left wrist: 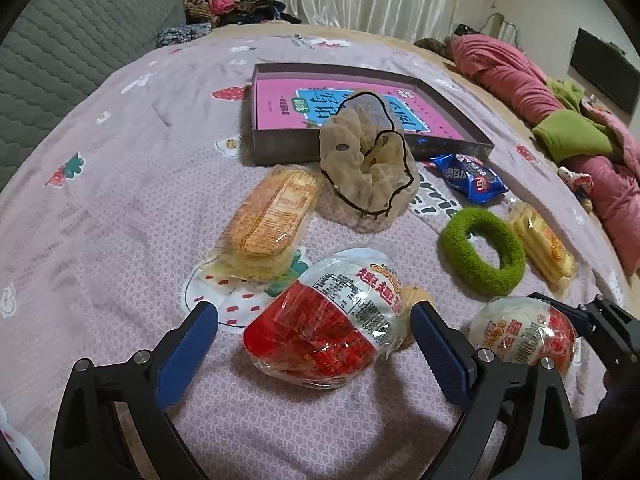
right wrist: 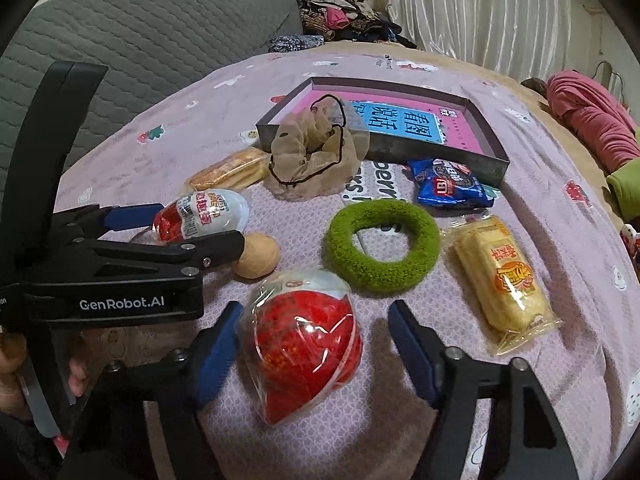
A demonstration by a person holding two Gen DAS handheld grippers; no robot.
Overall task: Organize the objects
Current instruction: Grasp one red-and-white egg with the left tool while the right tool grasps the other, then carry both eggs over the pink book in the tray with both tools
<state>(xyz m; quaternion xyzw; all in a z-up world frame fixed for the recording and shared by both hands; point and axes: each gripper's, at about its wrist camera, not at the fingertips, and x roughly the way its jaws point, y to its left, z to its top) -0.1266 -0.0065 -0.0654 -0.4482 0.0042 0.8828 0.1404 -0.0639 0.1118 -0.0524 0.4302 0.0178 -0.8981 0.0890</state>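
Note:
Two plastic-wrapped red and white egg toys lie on the lilac bedspread. One egg toy (left wrist: 320,332) rests between the blue pads of my left gripper (left wrist: 314,312), which is open, with a gap on the left side. The other egg toy (right wrist: 304,344) lies inside my right gripper (right wrist: 316,307), also open, with its right pad clear of the wrap. In the right wrist view, the left gripper (right wrist: 180,226) straddles its egg toy (right wrist: 200,216). The left wrist view shows the second egg toy (left wrist: 520,336) at the lower right, beside the right gripper's black finger (left wrist: 560,306).
A dark shallow box (left wrist: 280,148) holding a pink book stands farther back. In front lie a beige hair scrunchie (left wrist: 360,176), a green scrunchie (right wrist: 380,244), a blue biscuit packet (right wrist: 448,184), two yellow wafer packs (left wrist: 268,216) (right wrist: 504,276) and a tan ball (right wrist: 256,256). Pink bedding lies at the right.

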